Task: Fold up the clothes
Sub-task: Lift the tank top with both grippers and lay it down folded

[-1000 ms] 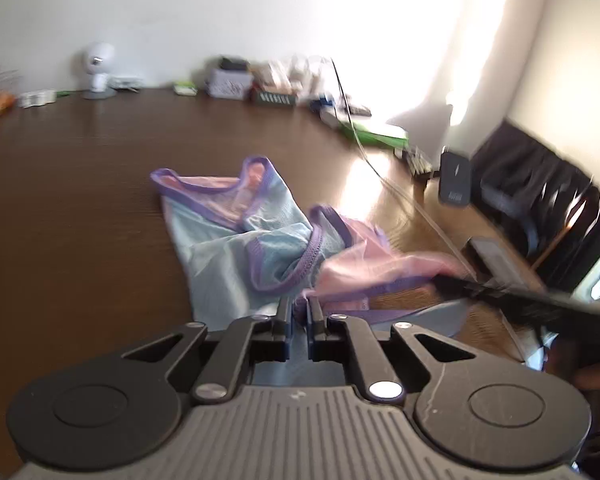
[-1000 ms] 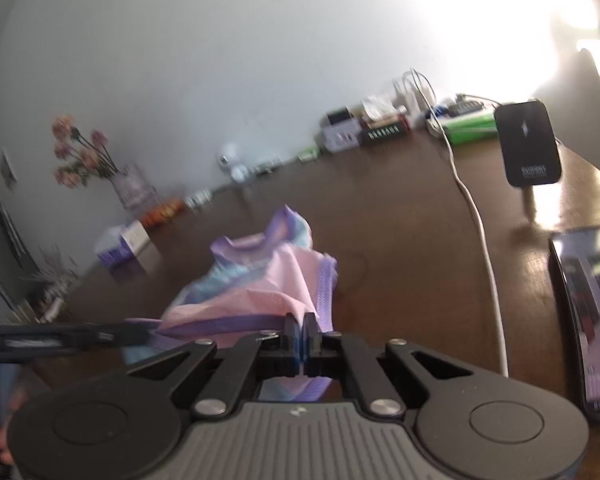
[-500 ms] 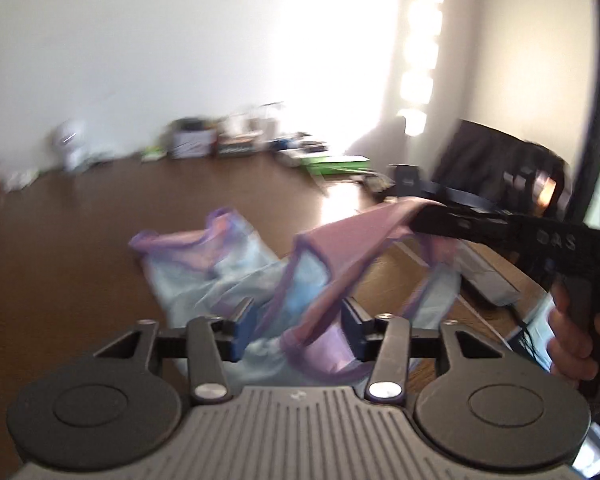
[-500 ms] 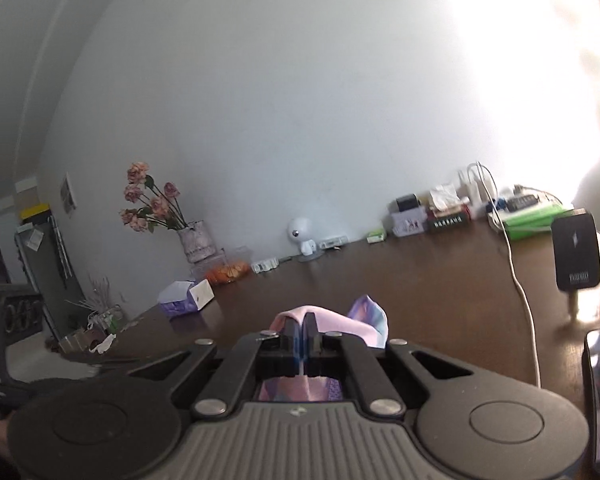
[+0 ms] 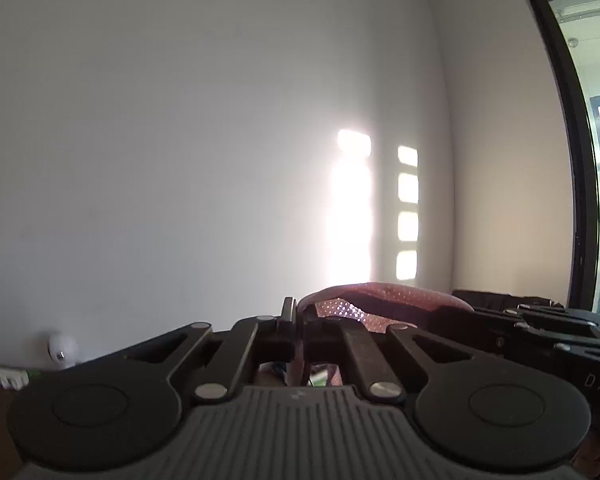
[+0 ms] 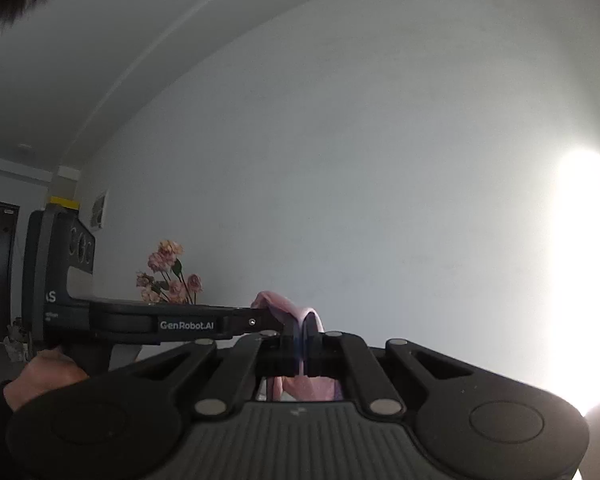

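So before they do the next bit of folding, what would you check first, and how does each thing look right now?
1. Left tool shut on the garment: ok.
2. Right tool shut on the garment: ok.
3. Both tools at about the same height, close together: ok.
4. Garment hanging free of the table: cannot tell, both cameras point at the wall.
5. Fabric untwisted below the tools: cannot tell.
6. Flowers away from the tools: ok.
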### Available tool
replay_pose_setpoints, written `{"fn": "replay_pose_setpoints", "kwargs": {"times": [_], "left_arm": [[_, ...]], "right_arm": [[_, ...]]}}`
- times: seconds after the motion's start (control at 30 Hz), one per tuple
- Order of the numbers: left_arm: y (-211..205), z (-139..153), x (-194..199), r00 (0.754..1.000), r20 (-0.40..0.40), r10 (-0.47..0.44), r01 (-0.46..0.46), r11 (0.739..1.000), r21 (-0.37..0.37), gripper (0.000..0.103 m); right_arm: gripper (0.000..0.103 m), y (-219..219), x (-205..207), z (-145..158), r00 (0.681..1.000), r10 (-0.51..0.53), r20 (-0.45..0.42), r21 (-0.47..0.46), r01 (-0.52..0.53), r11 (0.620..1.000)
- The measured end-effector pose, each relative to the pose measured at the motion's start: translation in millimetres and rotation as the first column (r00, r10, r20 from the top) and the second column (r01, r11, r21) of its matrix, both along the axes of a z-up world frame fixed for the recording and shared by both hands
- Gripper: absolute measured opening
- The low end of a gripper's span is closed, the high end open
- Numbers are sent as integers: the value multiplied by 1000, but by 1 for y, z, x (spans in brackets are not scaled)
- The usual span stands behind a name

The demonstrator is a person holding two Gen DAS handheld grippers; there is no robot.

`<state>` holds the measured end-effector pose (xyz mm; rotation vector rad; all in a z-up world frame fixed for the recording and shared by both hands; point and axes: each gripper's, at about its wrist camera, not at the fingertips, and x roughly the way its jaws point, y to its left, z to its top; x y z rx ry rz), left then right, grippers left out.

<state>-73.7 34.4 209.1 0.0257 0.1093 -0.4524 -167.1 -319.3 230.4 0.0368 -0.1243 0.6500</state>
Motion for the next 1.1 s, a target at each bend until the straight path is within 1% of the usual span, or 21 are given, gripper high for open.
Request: {"fn": "replay_pose_setpoints", "kwargs": {"times": [0.07,0.13,0.23,0.3,0.33,0.37,0.4,0.47,0.5,0.57,0.6,0.67,0.7,0.77,0.83,0.87,0.9,0.93,0.97,1.03,1.1], "left_arm": [[8,23,2,998,64,17,-15,999,-32,3],[22,4,4,999,-8,37,-37,997,-60,3],[42,-27,6,990,-129,63,-76,992,-98,3],[56,-47,8,975,-209,77,-104,987,-120,4],[63,-58,8,965,-249,83,-118,984,-131,4],[70,-68,9,954,-288,88,-133,981,-140,4],[77,-79,10,940,-327,93,-149,978,-149,7],[90,-99,11,910,-403,100,-180,970,-165,26],[97,-110,12,892,-440,103,-196,965,-172,44],[111,-131,14,852,-513,106,-229,956,-184,48],[118,-141,14,830,-548,106,-246,951,-189,48],[94,-143,18,830,-553,74,-195,967,-164,51],[81,-144,21,830,-555,57,-167,974,-150,51],[53,-156,27,826,-545,144,-191,981,-29,50],[33,-173,32,812,-537,228,-218,972,82,32],[31,-179,35,798,-551,244,-228,969,99,24],[33,-182,35,793,-563,233,-229,970,79,10],[35,-185,35,788,-576,219,-230,972,56,8],[37,-183,32,795,-567,216,-235,971,42,7],[41,-177,24,810,-546,214,-246,969,16,4],[42,-171,15,820,-522,235,-266,964,16,4]], "right_arm": [[1,10,15,-15,993,62,-100,-64,-68,996],[5,22,35,-41,962,122,-246,-141,-160,977],[9,33,46,-89,876,192,-442,-198,-304,932],[10,35,40,-127,801,232,-552,-198,-396,897],[16,35,37,-146,757,248,-604,-193,-441,877],[25,33,37,-157,732,251,-634,-188,-460,868],[30,24,41,-157,737,237,-633,-187,-443,877],[39,6,57,-147,759,193,-622,-177,-376,909],[39,3,68,-144,776,150,-613,-192,-330,924],[39,9,90,-143,815,46,-578,-273,-246,930],[39,23,100,-146,831,14,-556,-330,-236,914],[39,51,121,-152,861,-46,-506,-439,-211,873],[39,65,131,-156,875,-74,-478,-491,-197,848],[39,96,150,-162,896,-113,-430,-587,-183,789],[38,125,164,-167,892,-116,-436,-647,-222,729],[37,136,169,-170,886,-122,-447,-665,-238,708],[36,145,173,-175,879,-126,-459,-677,-255,690],[35,152,176,-182,873,-126,-472,-685,-273,675],[23,159,177,-187,869,-124,-478,-692,-286,663],[0,164,179,-186,874,-138,-465,-683,-255,684],[2,155,172,-170,883,-144,-447,-617,-188,764]]}}
